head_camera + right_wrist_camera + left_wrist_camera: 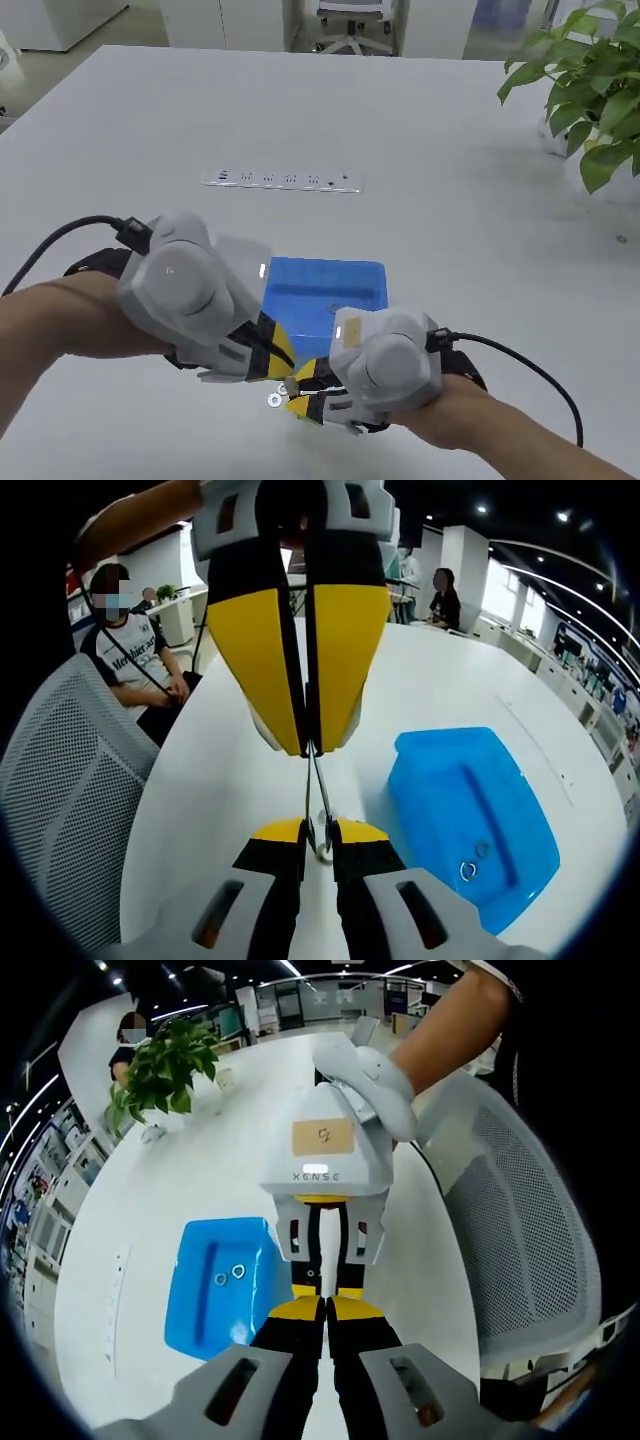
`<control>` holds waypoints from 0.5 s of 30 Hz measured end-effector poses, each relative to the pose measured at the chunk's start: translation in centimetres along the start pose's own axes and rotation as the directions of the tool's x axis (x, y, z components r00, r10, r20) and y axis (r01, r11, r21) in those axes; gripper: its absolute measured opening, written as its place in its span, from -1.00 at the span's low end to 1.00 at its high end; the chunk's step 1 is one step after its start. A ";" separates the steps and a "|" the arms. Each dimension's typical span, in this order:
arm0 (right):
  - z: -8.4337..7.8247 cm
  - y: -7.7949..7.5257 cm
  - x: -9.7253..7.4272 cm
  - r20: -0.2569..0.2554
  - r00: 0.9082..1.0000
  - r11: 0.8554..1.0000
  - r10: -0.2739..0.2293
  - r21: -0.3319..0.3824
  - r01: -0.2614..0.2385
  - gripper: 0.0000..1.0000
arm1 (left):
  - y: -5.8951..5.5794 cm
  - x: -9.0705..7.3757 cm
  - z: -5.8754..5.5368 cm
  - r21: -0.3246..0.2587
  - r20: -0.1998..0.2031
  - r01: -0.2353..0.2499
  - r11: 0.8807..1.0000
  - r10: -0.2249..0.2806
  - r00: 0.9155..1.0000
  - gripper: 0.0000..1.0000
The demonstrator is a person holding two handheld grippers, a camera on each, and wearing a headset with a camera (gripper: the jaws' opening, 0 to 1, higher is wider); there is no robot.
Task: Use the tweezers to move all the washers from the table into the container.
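White table (420,150) takes up most of head view. Mesh chair back (540,1250) is on the right side of left gripper view. Potted plant (590,90) is upper right, cut by the frame edge. Blue container (325,290) sits at ctr on the table, its lower edge partly hidden behind the grippers. Power strip (280,180) is above it, well apart.

Left gripper (283,358) is lower left of ctr w/ jaws aimed down-right. Right gripper (303,392) is lower right of ctr w/ jaws aimed up-left. The tips nearly meet, just below the container.

Tweezers (314,790) show in right gripper view as thin metal legs. They run from the left gripper's big yellow pads at top ctr down to the right gripper's own jaws at btm ctr.
- Left gripper is clamped on one end, w/ only the metal btwn its pads.
- Right gripper is pinched close on the other end; the legs there stand slightly apart, w/ a narrow gap.

Two washers (220,1280) lie inside the container, close together. A loose washer (274,400) lies on the table just left of the right gripper's jaws.

In head view the tweezers are mostly hidden by the jaws. Can't tell if their tips hold anything. A pale blob btwn the right gripper's jaws at the btm of its view is too blurred to name.
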State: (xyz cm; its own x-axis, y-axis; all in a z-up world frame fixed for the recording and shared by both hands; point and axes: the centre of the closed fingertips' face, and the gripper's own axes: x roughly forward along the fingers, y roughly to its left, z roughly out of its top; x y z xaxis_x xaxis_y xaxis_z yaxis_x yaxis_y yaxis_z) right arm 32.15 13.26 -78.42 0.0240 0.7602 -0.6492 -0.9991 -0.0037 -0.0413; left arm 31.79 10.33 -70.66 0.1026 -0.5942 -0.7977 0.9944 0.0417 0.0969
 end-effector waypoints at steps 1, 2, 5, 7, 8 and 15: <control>0.0 0.0 0.0 -0.001 1.000 1.000 0.001 0.002 -0.001 -0.76 | 0.0 0.1 0.0 0.000 -0.001 0.000 1.000 0.000 1.000 -0.90; -0.1 0.1 0.1 0.000 1.000 1.000 0.001 0.003 -0.001 -0.76 | 0.0 0.1 -0.1 0.000 -0.002 0.001 1.000 -0.001 1.000 -0.90; -0.3 0.1 0.2 -0.002 1.000 1.000 0.000 0.007 0.000 -0.76 | -0.1 0.3 -0.2 0.004 -0.007 0.003 1.000 -0.003 1.000 -0.90; -0.4 0.1 0.2 -0.002 1.000 1.000 0.000 0.011 0.000 -0.76 | 0.0 0.4 -0.3 0.006 -0.008 0.002 1.000 -0.002 1.000 -0.90; -0.4 0.1 0.3 0.001 1.000 1.000 0.000 0.015 0.000 -0.76 | 0.0 0.4 -0.2 0.002 -0.004 0.001 1.000 -0.001 1.000 -0.90; -0.6 0.0 0.3 0.003 1.000 0.999 0.002 0.034 -0.002 -0.76 | 0.3 0.6 0.1 -0.004 0.010 0.004 1.000 -0.004 1.000 -0.90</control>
State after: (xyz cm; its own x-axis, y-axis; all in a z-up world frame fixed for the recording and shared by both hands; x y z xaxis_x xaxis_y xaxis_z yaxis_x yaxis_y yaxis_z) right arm 32.17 13.13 -79.05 0.0222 0.7622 -0.6470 -0.9998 0.0170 -0.0143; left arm 32.11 9.87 -71.07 0.0983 -0.6023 -0.7922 0.9949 0.0428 0.0909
